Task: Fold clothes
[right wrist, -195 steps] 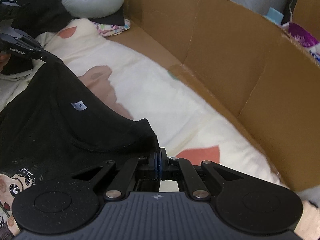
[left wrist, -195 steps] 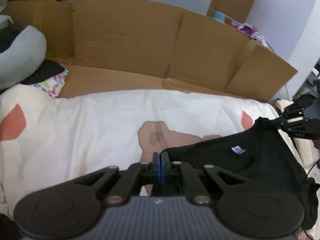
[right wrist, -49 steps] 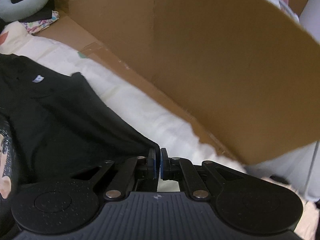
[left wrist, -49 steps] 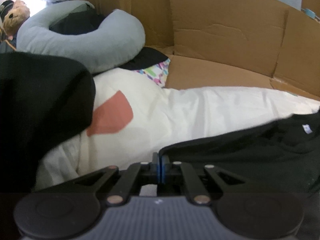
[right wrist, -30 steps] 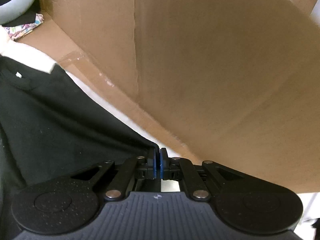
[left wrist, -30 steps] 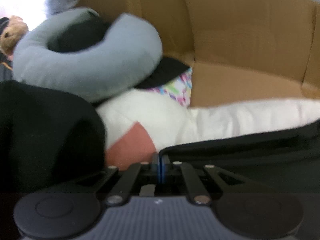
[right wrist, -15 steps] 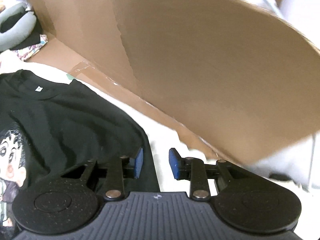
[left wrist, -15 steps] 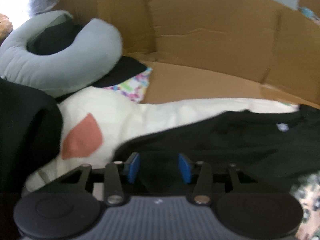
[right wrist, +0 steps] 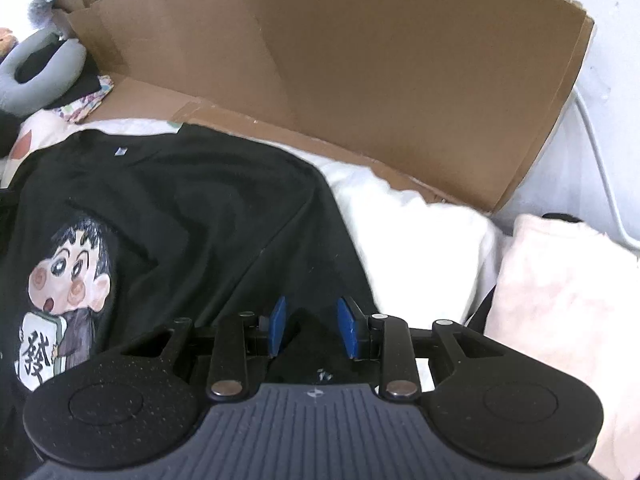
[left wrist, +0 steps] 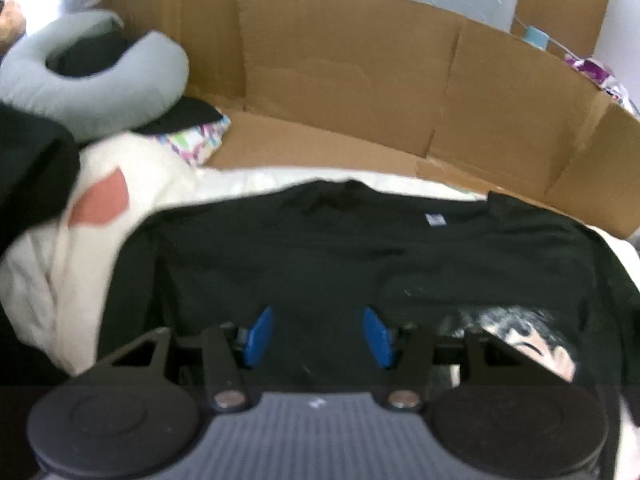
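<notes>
Cream bedding (left wrist: pixel 168 168), cardboard (left wrist: pixel 344 92) behind. Black T-shirt (right wrist: pixel 192 208) spread flat on it, print up, no fold made yet. Left gripper (left wrist: pixel 316 336) opening, right gripper (right wrist: pixel 310 326) parted; nothing pinched by either.

Lighting's soft and kinda flat indoors, with a blown-out white patch in the top left corner of my left wrist view. That view is smeared with motion blur, worst on the grey pillow (left wrist: pixel 92 92). My right wrist view is much sharper. Both bulge fisheye-style, corners going black.
</notes>
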Tool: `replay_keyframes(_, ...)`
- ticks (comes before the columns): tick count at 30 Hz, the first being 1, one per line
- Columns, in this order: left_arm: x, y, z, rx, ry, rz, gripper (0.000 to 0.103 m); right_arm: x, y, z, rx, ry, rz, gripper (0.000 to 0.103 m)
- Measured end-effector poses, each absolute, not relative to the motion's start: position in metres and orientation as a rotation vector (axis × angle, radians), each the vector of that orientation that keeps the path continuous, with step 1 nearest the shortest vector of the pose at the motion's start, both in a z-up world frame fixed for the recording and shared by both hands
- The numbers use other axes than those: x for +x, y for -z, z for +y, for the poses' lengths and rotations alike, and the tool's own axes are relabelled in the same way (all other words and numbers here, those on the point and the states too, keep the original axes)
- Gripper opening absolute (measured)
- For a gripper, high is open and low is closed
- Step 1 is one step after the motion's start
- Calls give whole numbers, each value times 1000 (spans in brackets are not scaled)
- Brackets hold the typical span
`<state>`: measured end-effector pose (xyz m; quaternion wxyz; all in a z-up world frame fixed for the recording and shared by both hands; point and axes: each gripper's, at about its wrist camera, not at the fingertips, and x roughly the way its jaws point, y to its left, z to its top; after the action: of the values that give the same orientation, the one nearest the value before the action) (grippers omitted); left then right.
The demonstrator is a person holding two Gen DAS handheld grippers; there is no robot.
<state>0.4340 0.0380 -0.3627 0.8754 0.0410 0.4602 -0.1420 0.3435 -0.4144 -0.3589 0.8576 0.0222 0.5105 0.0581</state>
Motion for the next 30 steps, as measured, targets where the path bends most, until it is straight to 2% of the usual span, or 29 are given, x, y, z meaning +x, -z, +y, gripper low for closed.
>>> replay_keyframes(3,422,362,31,84,307,963,55,341,368,-413,30,-128,1089,35)
replay_keyframes(4,419,362,30,76,315,967,55,340,370,-414,24,-125,1097,31)
replay_keyframes(5,416,362,29,70,321,970,55,339,372,-415,18,-123,1105,17)
replay_keyframes(6,413,363,28,64,327,973,55,338,373,-416,13,-121,1113,9)
replay_keyframes(8,407,365,24,62,335,982,55,335,372,-420,10,-109,1112,2)
replay_keyframes(30,384,380,13,84,373,1044,55,308,325,-515,-15,155,951,0)
